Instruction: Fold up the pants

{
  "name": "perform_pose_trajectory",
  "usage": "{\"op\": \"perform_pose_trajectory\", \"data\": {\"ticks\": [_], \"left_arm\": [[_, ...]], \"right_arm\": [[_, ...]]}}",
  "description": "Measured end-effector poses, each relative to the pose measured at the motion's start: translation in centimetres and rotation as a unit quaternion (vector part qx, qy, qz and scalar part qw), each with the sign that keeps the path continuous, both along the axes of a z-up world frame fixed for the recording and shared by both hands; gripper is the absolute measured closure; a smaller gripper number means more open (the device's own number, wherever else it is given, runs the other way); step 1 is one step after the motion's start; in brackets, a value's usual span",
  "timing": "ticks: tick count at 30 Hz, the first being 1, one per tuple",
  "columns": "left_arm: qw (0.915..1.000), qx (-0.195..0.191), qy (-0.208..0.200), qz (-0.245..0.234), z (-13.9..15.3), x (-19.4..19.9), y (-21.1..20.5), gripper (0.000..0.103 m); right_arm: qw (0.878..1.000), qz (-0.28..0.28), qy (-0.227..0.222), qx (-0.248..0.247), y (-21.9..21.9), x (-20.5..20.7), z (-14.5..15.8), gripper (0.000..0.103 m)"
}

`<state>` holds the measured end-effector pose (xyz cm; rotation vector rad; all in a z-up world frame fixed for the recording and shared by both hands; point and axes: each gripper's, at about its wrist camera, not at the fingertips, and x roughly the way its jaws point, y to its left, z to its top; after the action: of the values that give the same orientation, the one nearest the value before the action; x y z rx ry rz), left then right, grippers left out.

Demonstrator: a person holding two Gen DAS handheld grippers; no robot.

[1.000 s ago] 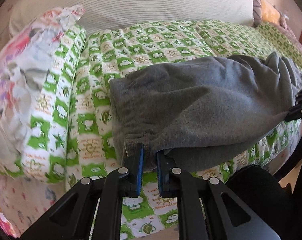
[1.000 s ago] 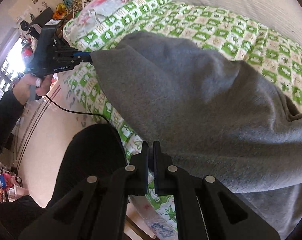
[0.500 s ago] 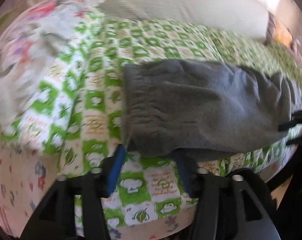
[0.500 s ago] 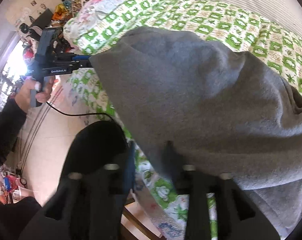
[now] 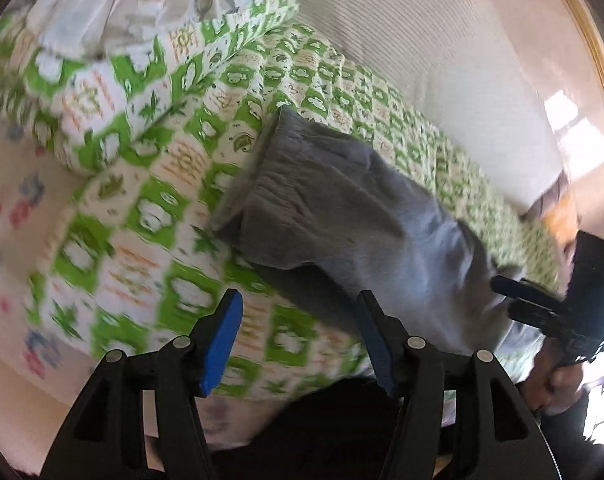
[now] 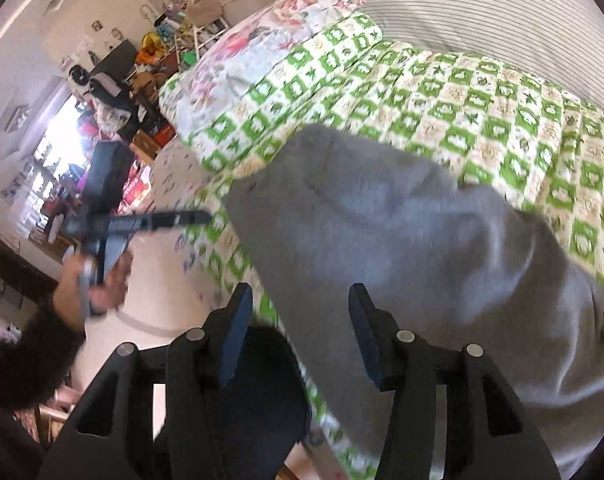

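Clearly, at the far left of the left wrist view, a folded quilt with a floral top and green-checked side (image 5: 113, 68) sits bunched on the green-and-white checked bedspread (image 5: 173, 184), which covers the bed from the near left edge across to the far right. Just right of it, towards the middle, the grey fleece pants (image 5: 342, 208) lie folded on that bedspread, their gathered elastic waistband (image 5: 253, 176) facing left and the legs running off to the right. Nearer the camera, the left gripper (image 5: 297, 312) hangs over the near edge of the bed; its jaws have just been opening and now stand wide apart with nothing between them, the blue pads (image 5: 221, 340) clear of the cloth. Its right-hand finger is just beside the near hem of the pants, though blur hides whether they touch. Further right, the right gripper (image 5: 514, 296) appears at the leg end of the pants, carried by the person's hand (image 5: 554, 384).

From the right wrist view, the left gripper (image 6: 193, 218) shows at the left, off the bed edge and apart from the pants (image 6: 402, 248), in a hand (image 6: 97, 280) with a dark sleeve (image 6: 25, 360). Right of that, the right gripper (image 6: 297, 304) has jaws that have just been opening; they stand parted above the near edge of the grey cloth, gripping nothing. A pale striped wall (image 6: 482, 8) fills the far right.
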<state>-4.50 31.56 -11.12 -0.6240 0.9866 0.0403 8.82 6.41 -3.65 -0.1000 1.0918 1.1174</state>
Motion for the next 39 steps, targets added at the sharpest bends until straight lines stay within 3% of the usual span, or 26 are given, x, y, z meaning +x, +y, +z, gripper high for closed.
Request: {"op": "perform_pose_trajectory", "data": {"ticks": [6, 14, 22, 26, 27, 28, 29, 30, 33, 36, 37, 39], "left_arm": [[0.9956, -0.059, -0.004, 0.072, -0.5, 0.9, 0.1, 0.039], [0.9817, -0.115, 0.022, 0.15, -3.2, 1.6, 1.3, 0.039], [0.9746, -0.119, 0.044, 0.185, -6.0, 3.6, 1.9, 0.039], [0.9768, -0.095, 0.037, 0.188, -6.2, 4.4, 1.7, 0.039], [0.9776, -0.088, 0.035, 0.188, -6.2, 4.4, 1.7, 0.042], [0.9788, -0.076, 0.03, 0.188, -6.1, 4.8, 1.5, 0.048], [0.9795, -0.07, 0.027, 0.187, -6.0, 4.8, 1.5, 0.06], [0.9799, -0.07, 0.021, 0.186, -5.9, 4.8, 1.5, 0.071], [0.9786, -0.077, -0.005, 0.191, -5.2, 4.1, 1.9, 0.078], [0.9763, -0.055, -0.036, 0.206, -2.6, 2.4, 2.1, 0.08], [0.9744, -0.04, -0.056, 0.214, -1.1, 1.7, 2.3, 0.08], [0.9715, -0.019, -0.073, 0.224, 0.1, 0.9, 2.5, 0.08]], "right_arm": [[1.0, -0.01, 0.012, 0.005, 2.7, 3.6, 0.5, 0.051], [1.0, 0.029, 0.007, -0.003, 11.1, 8.8, 0.8, 0.046], [0.994, 0.087, 0.011, -0.059, 20.2, 11.6, -3.8, 0.043], [0.988, 0.104, 0.014, -0.109, 22.5, 12.2, -7.1, 0.044], [0.987, 0.111, 0.022, -0.116, 22.7, 12.2, -7.9, 0.045], [0.986, 0.117, 0.017, -0.118, 22.9, 11.9, -8.4, 0.056], [0.986, 0.119, 0.012, -0.116, 22.9, 11.7, -8.5, 0.069], [0.986, 0.121, 0.013, -0.111, 22.9, 11.7, -8.5, 0.074], [0.988, 0.122, -0.001, -0.098, 23.2, 11.2, -7.6, 0.082], [0.988, 0.133, -0.025, -0.08, 24.3, 10.4, -5.8, 0.084], [0.988, 0.133, -0.033, -0.067, 24.9, 10.3, -4.9, 0.095], [0.99, 0.128, -0.05, -0.043, 25.8, 10.2, -3.2, 0.099]]}}
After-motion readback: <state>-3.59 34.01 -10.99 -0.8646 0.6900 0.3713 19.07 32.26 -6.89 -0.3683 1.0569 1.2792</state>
